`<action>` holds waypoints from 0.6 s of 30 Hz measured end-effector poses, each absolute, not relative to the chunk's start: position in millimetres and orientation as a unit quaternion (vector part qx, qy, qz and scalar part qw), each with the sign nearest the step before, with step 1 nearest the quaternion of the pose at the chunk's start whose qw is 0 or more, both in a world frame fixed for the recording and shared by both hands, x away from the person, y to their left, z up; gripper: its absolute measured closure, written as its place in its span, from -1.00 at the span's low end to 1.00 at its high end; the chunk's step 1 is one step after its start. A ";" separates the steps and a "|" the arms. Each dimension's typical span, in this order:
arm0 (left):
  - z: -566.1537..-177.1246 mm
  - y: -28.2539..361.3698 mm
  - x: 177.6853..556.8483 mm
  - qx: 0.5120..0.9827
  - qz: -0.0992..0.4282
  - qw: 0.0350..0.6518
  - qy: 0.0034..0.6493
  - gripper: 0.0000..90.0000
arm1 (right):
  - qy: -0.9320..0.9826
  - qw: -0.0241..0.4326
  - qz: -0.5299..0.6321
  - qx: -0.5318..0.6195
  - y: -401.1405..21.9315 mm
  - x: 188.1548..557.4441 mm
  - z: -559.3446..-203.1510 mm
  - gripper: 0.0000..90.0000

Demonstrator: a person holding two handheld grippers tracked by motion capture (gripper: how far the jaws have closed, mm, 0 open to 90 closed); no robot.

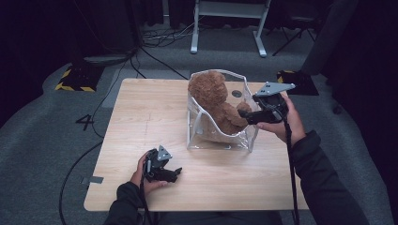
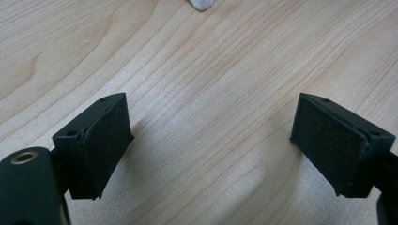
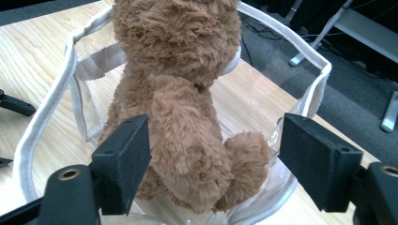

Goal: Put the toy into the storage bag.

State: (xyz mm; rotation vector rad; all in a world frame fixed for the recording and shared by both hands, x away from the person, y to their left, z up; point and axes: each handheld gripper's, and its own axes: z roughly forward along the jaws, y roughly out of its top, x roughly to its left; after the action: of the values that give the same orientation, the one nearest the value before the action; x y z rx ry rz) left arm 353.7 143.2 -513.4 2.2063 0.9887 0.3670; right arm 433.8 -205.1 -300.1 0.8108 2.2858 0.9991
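Teddy bear [image 1: 213,101] sits in clear bag [image 1: 199,133]. Right gripper [image 1: 244,114] beside bear, jaws wide, empty. Left gripper [image 1: 177,172] well short of bag, wide.

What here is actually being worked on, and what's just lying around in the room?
In use:
teddy bear sitting in the clear bag
right gripper, open at the bear
left gripper, open over the table

Just around:
floor cables
white frame legs
yellow-black taped blocks
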 end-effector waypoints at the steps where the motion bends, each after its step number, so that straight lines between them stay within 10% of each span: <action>1: -513.4 143.3 353.7 0.848 0.141 0.341 0.380 -0.72 | 0.842 0.256 0.368 0.299 -205.8 433.2 -299.8 -0.44; 18: -513.4 143.3 353.8 0.848 0.141 0.341 0.380 -0.72 | 0.841 0.267 0.364 0.299 -221.1 425.5 -298.3 -0.44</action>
State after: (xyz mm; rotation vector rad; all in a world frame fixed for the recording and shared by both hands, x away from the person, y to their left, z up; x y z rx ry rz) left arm 353.8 143.3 -513.4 2.2075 0.9877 0.3668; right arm 425.5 -221.1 -298.3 0.8056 2.2684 0.9826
